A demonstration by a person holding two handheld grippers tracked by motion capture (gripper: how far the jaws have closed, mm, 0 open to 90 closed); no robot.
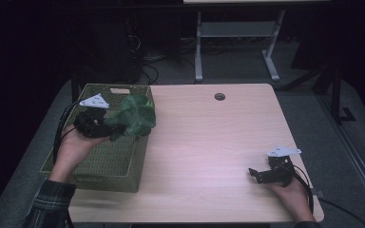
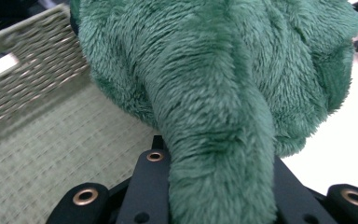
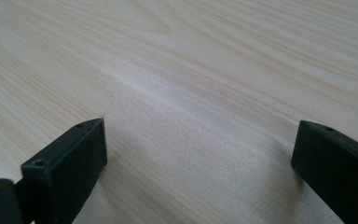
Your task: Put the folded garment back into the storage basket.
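the left gripper (image 1: 108, 129) pinches a fold of the green plush cloth (image 1: 135, 115), jaws pressed on the fabric, and holds it over the right rim of the woven basket (image 1: 100, 164), so the basket floor lies just below and left of the hanging bulk. the right gripper (image 1: 261, 175) rests well apart on the table (image 1: 209, 142), jaws spread, holding nothing.

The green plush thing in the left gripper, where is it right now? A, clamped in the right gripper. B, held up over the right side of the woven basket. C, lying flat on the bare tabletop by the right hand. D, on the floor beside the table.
B: the left gripper is shut on the green plush, which hangs above the right part of the woven basket, off the table.
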